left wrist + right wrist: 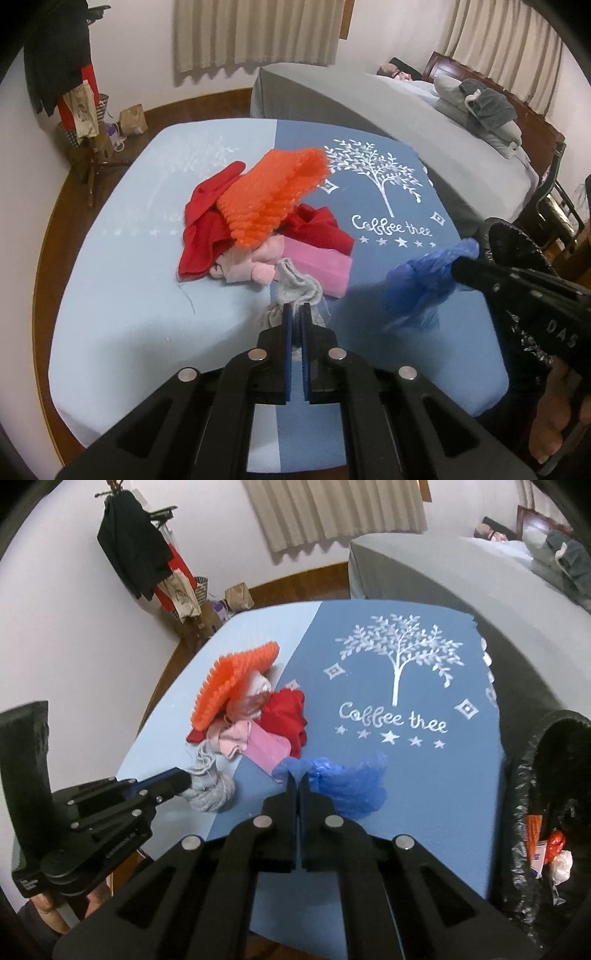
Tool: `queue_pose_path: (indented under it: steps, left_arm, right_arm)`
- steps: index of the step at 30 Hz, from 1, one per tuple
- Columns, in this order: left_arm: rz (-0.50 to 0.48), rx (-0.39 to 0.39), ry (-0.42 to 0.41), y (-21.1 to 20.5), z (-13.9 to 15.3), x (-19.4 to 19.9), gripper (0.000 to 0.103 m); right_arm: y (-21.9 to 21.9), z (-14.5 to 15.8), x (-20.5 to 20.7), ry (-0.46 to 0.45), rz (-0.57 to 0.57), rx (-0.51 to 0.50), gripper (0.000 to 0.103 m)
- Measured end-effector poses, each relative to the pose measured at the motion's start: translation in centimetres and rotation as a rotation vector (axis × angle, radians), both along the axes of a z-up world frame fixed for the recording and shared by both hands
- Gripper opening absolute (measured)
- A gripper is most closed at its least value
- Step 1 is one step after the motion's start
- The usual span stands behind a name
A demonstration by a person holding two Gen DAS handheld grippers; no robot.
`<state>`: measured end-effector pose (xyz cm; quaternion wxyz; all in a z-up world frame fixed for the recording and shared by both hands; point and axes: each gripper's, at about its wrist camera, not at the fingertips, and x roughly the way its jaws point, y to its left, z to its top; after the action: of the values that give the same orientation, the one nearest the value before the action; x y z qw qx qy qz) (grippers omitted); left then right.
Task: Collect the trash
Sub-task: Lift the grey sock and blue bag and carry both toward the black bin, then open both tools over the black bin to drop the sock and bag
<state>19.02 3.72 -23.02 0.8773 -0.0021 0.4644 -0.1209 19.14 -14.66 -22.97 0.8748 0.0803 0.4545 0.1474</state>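
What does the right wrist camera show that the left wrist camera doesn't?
Only the right wrist view looks into the black bin bag, with scraps already inside. Only the left wrist view shows the folded grey bedding on the far bed. Both show the left gripper shut on a grey sock, the right gripper shut on a blue plastic bag, and the red clothes pile.

grey sock [297,284], blue bag [343,779], possibly plastic

a crumpled grey sock [295,288] hangs pinched at the near edge of the pile [258,214]. right of the pile, a scrunched blue plastic bag [343,779] is pinched too, beside the black-lined bin [546,812].
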Motion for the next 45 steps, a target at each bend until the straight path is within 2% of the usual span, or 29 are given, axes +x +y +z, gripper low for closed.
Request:
queue_pose_path:
  steps: [6,17,26,38,45]
  left_arm:
    - [-0.014,0.005,-0.019,-1.0,1.3,-0.8,0.004]
    - [-0.045,0.018,-0.03,-3.8,2.6,-2.3,0.004]
    - [-0.104,0.015,-0.03,-8.1,3.2,-3.9,0.004]
    - [-0.236,-0.001,-0.038,-17.4,4.4,-4.7,0.004]
    - [-0.331,-0.012,-0.032,-24.5,4.5,-4.7,0.004]
  right_arm:
    - [-1.9,2.0,-1.1,-0.033,-0.019,0.0,0.001]
    - [-5.4,3.9,-2.9,-0.065,-0.073,-0.014,0.001]
    - [-9.4,5.3,-5.1,-0.094,-0.128,-0.037,0.001]
    - [-18.2,6.4,-7.9,-0.109,-0.259,-0.061,0.001]
    - [-24.1,6.1,-9.0,-0.095,-0.355,-0.071,0.001]
